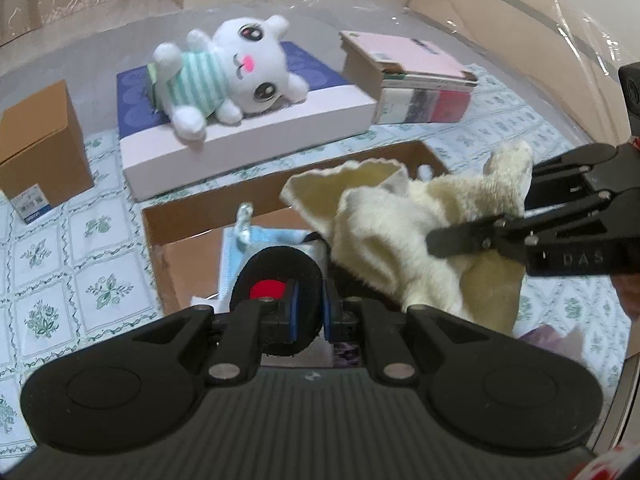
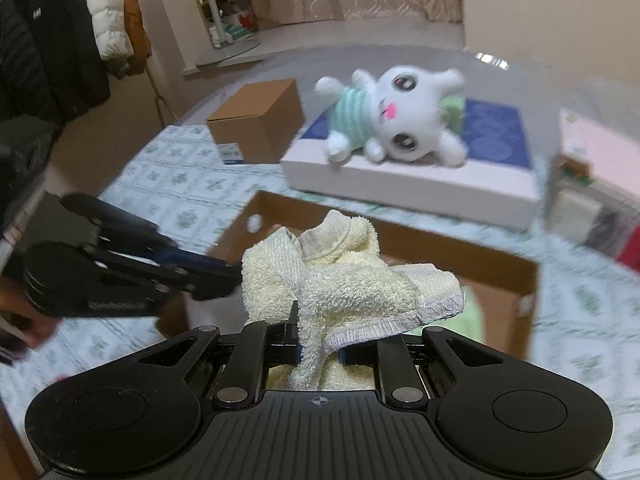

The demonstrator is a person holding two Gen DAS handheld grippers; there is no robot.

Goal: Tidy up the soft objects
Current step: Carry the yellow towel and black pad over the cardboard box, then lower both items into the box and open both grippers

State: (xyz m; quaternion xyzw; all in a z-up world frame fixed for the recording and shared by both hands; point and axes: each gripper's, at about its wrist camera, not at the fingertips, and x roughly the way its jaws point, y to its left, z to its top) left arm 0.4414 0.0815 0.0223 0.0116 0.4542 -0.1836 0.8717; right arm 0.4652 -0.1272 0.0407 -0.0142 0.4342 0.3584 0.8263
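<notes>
My left gripper (image 1: 310, 312) is shut on a black round soft pad with a red spot (image 1: 276, 270) and holds it over an open cardboard box (image 1: 160, 224). Inside that box lies a light blue cloth item (image 1: 272, 238). My right gripper (image 2: 318, 334) is shut on a bunched cream towel (image 2: 340, 280), which hangs above the same box (image 2: 520, 280). In the left wrist view the right gripper (image 1: 436, 240) comes in from the right with the towel (image 1: 400, 232). A white plush toy in a striped green shirt (image 1: 232, 76) lies on a flat box behind.
The flat white box with a blue top (image 1: 248, 136) stands just behind the open box. A closed brown carton (image 1: 40, 148) is at the left, a stack of pink-topped boxes (image 1: 416, 80) at the back right. Coats (image 2: 60, 48) hang beyond the patterned tablecloth (image 1: 80, 272).
</notes>
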